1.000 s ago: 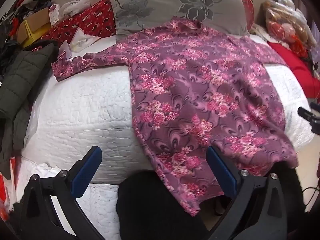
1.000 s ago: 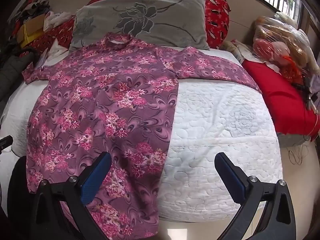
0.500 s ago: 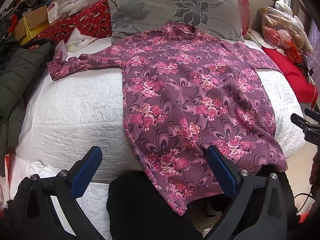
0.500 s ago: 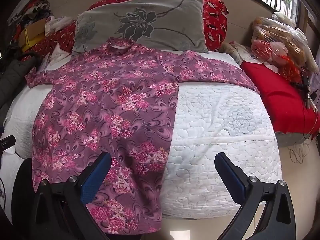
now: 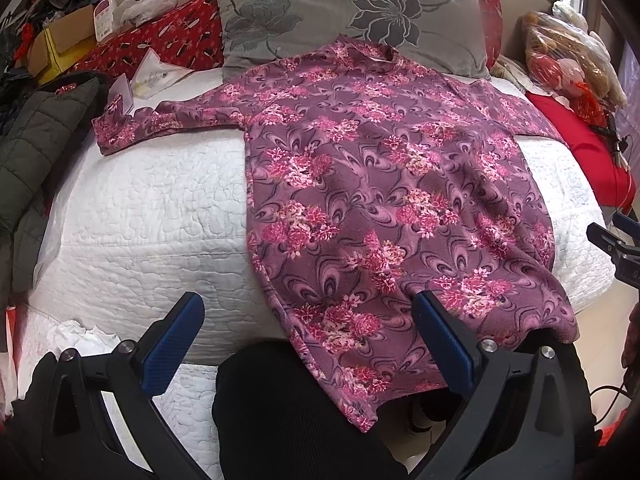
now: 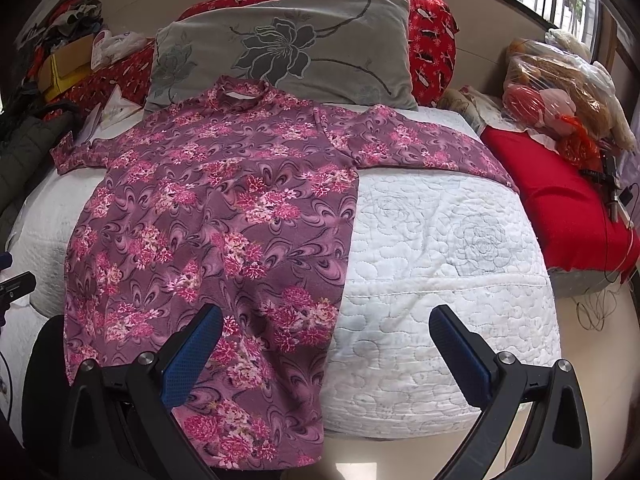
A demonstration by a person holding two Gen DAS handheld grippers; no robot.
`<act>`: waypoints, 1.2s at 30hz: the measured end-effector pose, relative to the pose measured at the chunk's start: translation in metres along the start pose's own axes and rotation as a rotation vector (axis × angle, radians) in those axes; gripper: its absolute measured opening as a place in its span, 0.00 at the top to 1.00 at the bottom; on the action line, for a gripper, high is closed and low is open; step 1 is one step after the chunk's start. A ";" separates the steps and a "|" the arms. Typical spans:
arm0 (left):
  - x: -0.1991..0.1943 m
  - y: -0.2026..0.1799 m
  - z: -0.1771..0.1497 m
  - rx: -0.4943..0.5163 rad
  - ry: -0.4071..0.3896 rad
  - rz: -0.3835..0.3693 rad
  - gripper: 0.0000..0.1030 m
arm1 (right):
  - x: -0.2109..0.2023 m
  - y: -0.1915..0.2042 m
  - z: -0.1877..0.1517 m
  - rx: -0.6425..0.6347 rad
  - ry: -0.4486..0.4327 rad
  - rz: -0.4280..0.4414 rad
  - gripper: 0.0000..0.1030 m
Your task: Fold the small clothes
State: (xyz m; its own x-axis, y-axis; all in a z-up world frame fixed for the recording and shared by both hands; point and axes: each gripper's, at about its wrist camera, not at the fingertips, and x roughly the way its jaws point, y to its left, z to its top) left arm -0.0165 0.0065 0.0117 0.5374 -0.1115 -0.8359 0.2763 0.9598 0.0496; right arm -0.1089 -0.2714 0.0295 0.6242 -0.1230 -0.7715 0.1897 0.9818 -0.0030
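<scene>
Purple floral long-sleeved garment [image 5: 380,208]: spread flat on white quilted bed [image 5: 152,216], frame centre.
Your left gripper [image 5: 308,344]: lower frame, jaws wide apart, empty.
Your right gripper [image 6: 326,354]: lower frame, likewise spread, empty.

Left hand-held gripper [image 5: 308,334] and right hand-held gripper [image 6: 326,346], both spread wide, empty

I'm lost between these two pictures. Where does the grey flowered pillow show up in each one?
Left wrist view: the pillow is at top centre, behind the shirt's collar.
Right wrist view: the pillow is at top, slightly left of centre, again just behind the collar of the shirt.
Shared landmark: the red cushion at the right side of the bed.
</scene>
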 end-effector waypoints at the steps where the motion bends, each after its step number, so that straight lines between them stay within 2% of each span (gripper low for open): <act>1: 0.001 0.000 0.000 0.000 0.001 0.002 0.00 | 0.000 0.000 0.000 0.000 0.000 -0.001 0.00; 36: 0.005 -0.001 -0.002 -0.007 0.013 -0.005 0.00 | 0.000 0.000 0.000 0.009 -0.010 0.015 0.01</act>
State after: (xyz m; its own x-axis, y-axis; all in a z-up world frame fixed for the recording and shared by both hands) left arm -0.0152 0.0057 0.0064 0.5256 -0.1130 -0.8432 0.2735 0.9610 0.0418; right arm -0.1090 -0.2711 0.0299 0.6345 -0.1101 -0.7650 0.1876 0.9821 0.0143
